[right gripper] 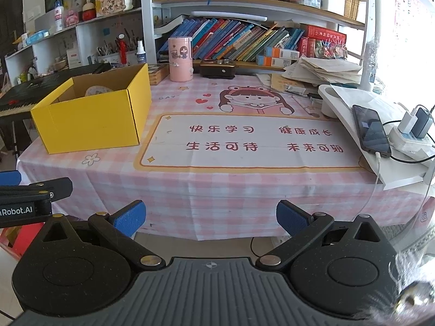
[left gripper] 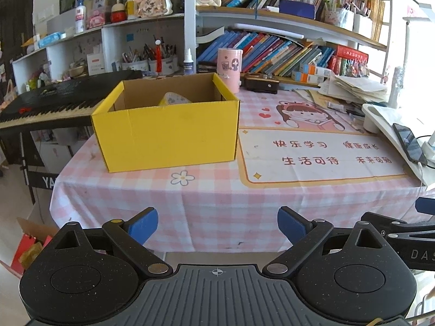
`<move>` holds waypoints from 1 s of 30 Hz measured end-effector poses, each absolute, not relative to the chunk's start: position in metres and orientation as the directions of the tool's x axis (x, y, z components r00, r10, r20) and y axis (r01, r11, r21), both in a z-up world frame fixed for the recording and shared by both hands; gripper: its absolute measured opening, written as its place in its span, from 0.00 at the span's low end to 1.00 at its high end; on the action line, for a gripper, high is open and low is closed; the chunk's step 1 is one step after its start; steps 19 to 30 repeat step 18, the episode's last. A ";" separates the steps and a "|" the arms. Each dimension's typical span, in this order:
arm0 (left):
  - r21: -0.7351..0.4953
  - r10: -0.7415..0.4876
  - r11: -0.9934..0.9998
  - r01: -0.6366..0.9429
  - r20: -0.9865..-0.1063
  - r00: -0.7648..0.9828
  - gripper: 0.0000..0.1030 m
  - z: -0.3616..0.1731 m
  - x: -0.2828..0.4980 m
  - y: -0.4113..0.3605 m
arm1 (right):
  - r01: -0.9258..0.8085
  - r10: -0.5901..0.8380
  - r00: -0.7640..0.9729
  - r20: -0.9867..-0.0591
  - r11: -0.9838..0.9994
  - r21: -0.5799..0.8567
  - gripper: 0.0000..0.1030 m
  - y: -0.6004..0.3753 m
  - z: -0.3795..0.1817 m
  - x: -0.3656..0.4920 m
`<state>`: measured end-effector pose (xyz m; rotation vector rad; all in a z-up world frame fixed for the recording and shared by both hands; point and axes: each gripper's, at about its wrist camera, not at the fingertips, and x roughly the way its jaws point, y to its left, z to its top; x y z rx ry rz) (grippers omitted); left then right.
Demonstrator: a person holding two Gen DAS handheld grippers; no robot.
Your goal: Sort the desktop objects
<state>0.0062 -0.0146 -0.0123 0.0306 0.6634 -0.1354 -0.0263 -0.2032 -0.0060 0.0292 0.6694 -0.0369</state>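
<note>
A yellow cardboard box [left gripper: 168,133] [right gripper: 92,125] stands open on the left part of the pink checked tablecloth [left gripper: 217,206] [right gripper: 217,187]. Inside it a pale patterned object [left gripper: 174,99] [right gripper: 98,90] shows above the rim. My left gripper [left gripper: 217,226] is open and holds nothing, hanging in front of the table's near edge. My right gripper [right gripper: 210,217] is open too, with nothing between its fingers, beside the left one and also short of the table. A pink cylindrical tin [left gripper: 229,69] [right gripper: 180,58] stands behind the box.
A cartoon desk mat [right gripper: 244,141] covers the table's middle. At the right lie a phone [right gripper: 371,131] on a white stand, a power strip [right gripper: 410,138] and stacked papers [right gripper: 323,70]. A keyboard piano [left gripper: 54,100] stands left of the table. Bookshelves fill the back.
</note>
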 end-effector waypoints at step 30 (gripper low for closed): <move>-0.041 -0.098 0.995 0.093 -0.619 0.779 0.94 -0.016 0.014 -0.006 | 0.027 -0.013 0.769 -0.639 1.000 0.012 1.00 -0.200 -0.009 -0.017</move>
